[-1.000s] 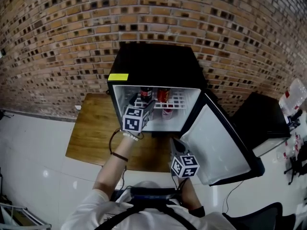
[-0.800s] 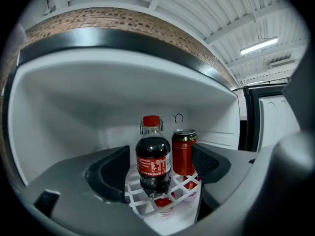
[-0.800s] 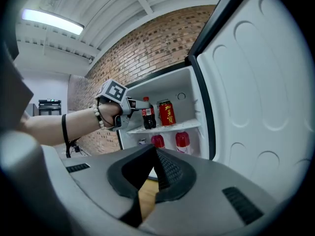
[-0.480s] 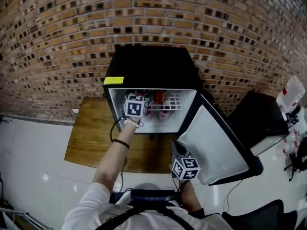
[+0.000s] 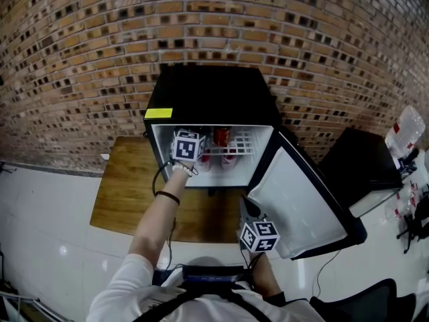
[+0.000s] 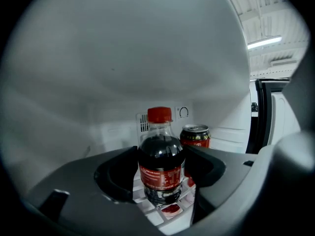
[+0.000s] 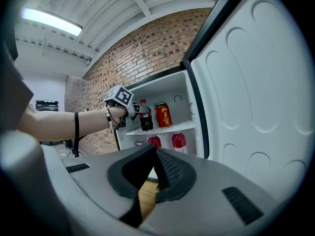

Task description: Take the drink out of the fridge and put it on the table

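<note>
At the left, a low wooden table [image 5: 124, 186] stands against the brick wall, and on it sits a small black fridge [image 5: 211, 89]. The person's left arm reaches inside, and the left gripper [image 5: 199, 154] is at the upper wire shelf [image 6: 147, 208]. Its two jaws press on both sides of a cola bottle [image 6: 161, 156] with a red cap, which stands upright on this shelf. Just beside the bottle, to its right and a little behind, stands a red can [image 6: 195, 135]. The white-lined fridge door [image 5: 301, 200] is swung wide open to the right. The right gripper [image 7: 155, 156] hangs low in front of the door, its jaws together with nothing between them.
</note>
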The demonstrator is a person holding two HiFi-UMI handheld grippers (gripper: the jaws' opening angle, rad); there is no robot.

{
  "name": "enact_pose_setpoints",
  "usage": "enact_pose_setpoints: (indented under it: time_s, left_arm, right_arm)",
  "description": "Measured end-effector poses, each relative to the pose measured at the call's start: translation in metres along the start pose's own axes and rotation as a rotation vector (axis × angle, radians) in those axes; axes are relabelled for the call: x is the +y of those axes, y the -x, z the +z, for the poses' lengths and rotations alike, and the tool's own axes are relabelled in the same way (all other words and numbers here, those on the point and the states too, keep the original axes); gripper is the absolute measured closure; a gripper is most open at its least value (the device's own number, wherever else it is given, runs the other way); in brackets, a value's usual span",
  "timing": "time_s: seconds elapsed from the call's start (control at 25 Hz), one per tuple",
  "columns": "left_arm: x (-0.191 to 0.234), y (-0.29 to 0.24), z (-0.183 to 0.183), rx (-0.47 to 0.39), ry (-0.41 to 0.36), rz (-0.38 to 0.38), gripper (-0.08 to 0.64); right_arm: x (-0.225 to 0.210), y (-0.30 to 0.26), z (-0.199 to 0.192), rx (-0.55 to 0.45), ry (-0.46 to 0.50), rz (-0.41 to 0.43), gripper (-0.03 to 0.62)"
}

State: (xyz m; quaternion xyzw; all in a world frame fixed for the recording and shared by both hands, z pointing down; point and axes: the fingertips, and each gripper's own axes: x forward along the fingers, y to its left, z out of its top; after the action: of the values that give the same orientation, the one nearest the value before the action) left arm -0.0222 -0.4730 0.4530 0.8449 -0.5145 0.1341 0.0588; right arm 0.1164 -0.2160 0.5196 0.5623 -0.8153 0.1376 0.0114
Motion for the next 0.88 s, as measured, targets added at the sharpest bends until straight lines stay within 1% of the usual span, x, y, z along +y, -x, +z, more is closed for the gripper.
enact_pose_setpoints:
  time_s: [0.08, 0.16, 0.28, 0.4, 0.64, 0.88]
  left_arm:
    - [0.001, 0.004, 0.0, -0.005, 0.016, -0.001, 0.262]
    - [-0.003, 0.015, 0.004, -0.028, 0.029, -0.011, 0.264]
    - [-0.012, 0.035, 0.015, -0.064, 0.026, -0.033, 0.264]
    - [-0.02, 0.053, 0.015, -0.065, 0.029, -0.057, 0.265]
    - [-0.041, 0.09, -0.006, -0.084, 0.032, -0.092, 0.265]
    - [-0.066, 0.119, -0.046, -0.113, 0.028, -0.131, 0.265]
  right_arm:
    - [0.001, 0.001, -0.001, 0.0, 0.0, 0.003, 0.578]
    - [0.002, 0.001, -0.002, 0.002, 0.001, 0.007, 0.578]
    - [0.003, 0.001, -0.002, 0.004, 0.0, 0.012, 0.578]
    - [0.007, -0.002, -0.005, 0.009, 0.001, 0.023, 0.578]
    - [0.016, -0.005, -0.008, 0.021, 0.001, 0.044, 0.578]
    - [0.019, -0.011, -0.011, 0.026, 0.003, 0.059, 0.578]
